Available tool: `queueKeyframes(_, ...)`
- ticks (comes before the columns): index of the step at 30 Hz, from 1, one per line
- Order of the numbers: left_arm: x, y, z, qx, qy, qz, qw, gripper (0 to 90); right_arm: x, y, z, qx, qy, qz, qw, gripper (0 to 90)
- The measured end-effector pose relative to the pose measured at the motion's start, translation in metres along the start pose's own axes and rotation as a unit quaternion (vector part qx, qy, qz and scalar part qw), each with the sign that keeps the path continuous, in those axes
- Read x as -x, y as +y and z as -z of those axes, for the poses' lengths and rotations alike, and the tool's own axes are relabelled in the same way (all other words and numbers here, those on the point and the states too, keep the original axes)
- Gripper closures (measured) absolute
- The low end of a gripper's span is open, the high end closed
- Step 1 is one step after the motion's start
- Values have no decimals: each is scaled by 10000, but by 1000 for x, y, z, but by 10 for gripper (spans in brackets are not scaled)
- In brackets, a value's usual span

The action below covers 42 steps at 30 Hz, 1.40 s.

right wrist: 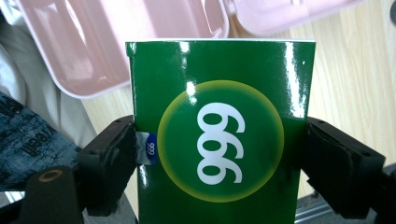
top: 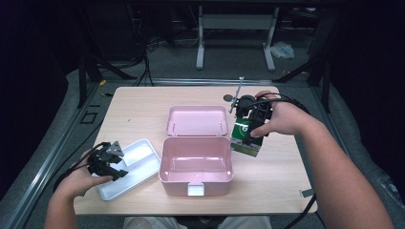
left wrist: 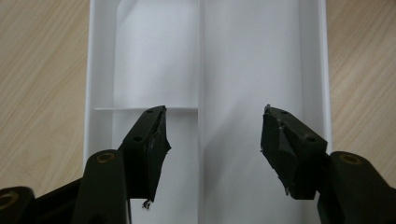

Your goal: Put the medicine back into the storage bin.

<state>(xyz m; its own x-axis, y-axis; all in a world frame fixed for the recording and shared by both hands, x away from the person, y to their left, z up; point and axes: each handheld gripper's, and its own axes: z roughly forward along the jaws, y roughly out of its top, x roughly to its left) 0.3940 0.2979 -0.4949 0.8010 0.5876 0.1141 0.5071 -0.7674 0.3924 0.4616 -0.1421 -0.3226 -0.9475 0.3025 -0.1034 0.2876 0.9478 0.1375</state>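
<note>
Glossy green box (right wrist: pixel 219 135) (yellow disc, white "999") clamped in right gripper (right wrist: pixel 219 172).

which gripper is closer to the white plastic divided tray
Left. The left gripper hangs open right over the white plastic divided tray, its jaws spread above the compartments. The right gripper is across the open pink plastic box, clamped on a green cardboard carton.
</note>
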Motion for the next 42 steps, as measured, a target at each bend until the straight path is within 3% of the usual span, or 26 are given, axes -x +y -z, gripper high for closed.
queueKeyframes(9,0,-1,0,25,3,8,10000,414,-17,30,4,107,63,491,9987,162)
queueKeyframes(14,-1,-2,0,23,-3,6,10000,414,-29,48,3,26,233,821,9963,162)
queueKeyframes(17,-1,-1,0,32,4,8,10000,414,-36,56,-2,160,220,929,9953,162)
queueKeyframes(22,-1,-2,1,41,8,9,10000,414,-42,67,-6,45,331,1124,9931,162)
queueKeyframes(27,-1,-2,0,42,3,7,10000,414,-48,73,-11,135,241,1204,9923,162)
queueKeyframes(28,-1,-1,0,37,-4,4,10000,414,-47,74,-11,59,337,1225,9919,162)
queueKeyframes(33,-1,-1,1,44,5,4,10000,414,-50,78,-14,-19,291,1307,9910,162)
queueKeyframes(42,-1,-1,0,39,-11,3,10000,414,-53,82,-21,57,343,1319,9907,161)
